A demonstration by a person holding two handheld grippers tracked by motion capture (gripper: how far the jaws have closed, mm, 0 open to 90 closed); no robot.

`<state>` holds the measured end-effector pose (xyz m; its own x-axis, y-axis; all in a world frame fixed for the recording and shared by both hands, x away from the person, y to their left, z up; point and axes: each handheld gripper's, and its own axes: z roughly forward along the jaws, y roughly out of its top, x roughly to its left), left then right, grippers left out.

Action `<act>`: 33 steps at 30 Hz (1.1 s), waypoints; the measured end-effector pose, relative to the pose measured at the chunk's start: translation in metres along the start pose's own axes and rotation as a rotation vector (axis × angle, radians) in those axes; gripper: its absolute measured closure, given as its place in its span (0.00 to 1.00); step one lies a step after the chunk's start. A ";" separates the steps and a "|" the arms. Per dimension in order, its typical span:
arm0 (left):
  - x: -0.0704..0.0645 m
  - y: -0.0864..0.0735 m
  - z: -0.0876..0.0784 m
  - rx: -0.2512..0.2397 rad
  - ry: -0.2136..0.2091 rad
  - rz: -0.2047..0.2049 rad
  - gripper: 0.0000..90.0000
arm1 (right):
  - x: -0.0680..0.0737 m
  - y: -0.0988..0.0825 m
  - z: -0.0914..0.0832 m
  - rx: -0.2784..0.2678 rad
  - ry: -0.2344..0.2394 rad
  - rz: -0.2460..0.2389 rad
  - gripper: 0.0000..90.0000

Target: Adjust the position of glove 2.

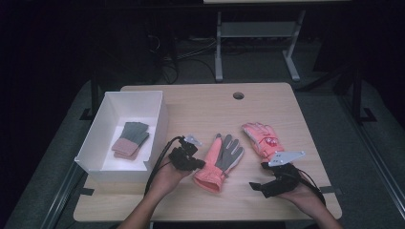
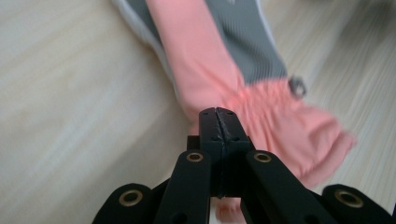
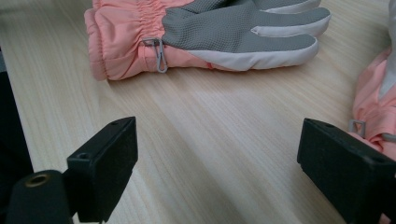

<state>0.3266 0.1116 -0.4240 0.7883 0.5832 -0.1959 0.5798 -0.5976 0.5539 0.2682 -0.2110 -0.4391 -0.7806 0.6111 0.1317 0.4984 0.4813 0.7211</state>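
Observation:
A pink glove with a grey palm [image 1: 220, 160] lies palm up in the middle of the wooden table [image 1: 200, 107]. My left gripper [image 1: 199, 164] sits at its left side by the cuff. In the left gripper view the jaws of the left gripper [image 2: 218, 115] are pressed together over the edge of the glove [image 2: 205, 56], and no fabric shows between them. A second pink glove [image 1: 261, 138] lies to the right. My right gripper [image 1: 260, 187] rests near the front edge. In the right gripper view it [image 3: 217, 158] stands open over bare wood, facing the glove [image 3: 210, 32]; the second glove [image 3: 373, 102] touches its right jaw.
A white open box [image 1: 160, 124] stands at the table's left and holds a folded grey and pink pair of gloves [image 1: 130, 140]. A round cable hole [image 1: 238, 95] sits near the back edge. Beyond the table are the legs of another desk [image 1: 218, 52].

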 end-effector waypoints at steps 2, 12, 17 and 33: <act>0.000 -0.004 -0.002 0.012 -0.018 0.004 1.00 | 0.000 0.000 -0.001 -0.002 -0.004 0.003 0.13; -0.011 -0.014 -0.003 0.012 -0.073 -0.001 1.00 | -0.001 -0.001 -0.003 -0.001 -0.009 0.009 0.13; -0.022 -0.007 0.004 0.023 -0.111 0.038 1.00 | -0.001 -0.002 -0.004 -0.002 -0.009 0.008 0.13; -0.045 0.022 0.036 0.030 -0.173 0.114 1.00 | -0.002 -0.004 -0.004 0.003 -0.014 0.007 0.13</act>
<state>0.3115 0.0529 -0.4321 0.8712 0.4093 -0.2712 0.4889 -0.6721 0.5562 0.2660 -0.2169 -0.4393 -0.7719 0.6229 0.1272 0.5048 0.4789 0.7182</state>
